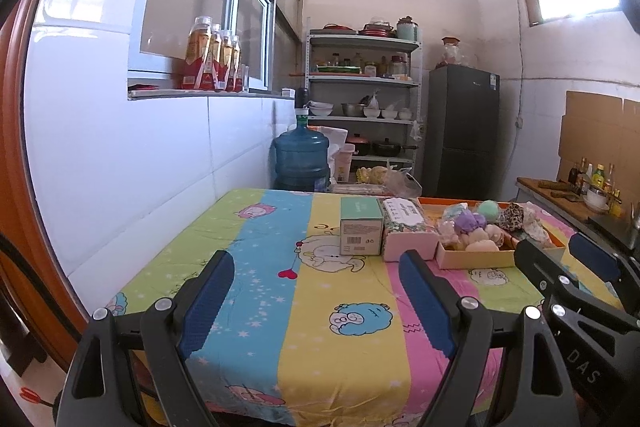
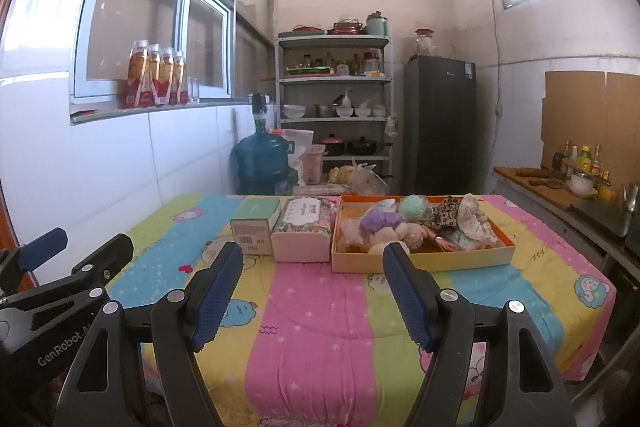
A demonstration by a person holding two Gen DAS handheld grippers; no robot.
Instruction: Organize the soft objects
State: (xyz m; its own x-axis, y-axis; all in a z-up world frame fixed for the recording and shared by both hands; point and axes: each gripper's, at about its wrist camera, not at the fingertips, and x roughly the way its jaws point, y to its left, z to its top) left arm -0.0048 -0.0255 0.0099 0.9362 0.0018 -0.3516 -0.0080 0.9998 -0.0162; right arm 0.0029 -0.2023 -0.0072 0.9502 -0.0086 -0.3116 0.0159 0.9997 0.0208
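Both your left gripper point(image 1: 316, 291) and right gripper point(image 2: 312, 287) hover with jaws apart, empty. The soft plush toys point(image 2: 394, 225) sit heaped in the shallow orange cardboard tray point(image 2: 424, 259) on the tabletop; grabbing carelessly could drag neighbouring toys out.

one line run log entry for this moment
phase: pre-grasp | left gripper: open, empty | right gripper: open, empty | soft toys: in orange tray | boxes: teal, floral
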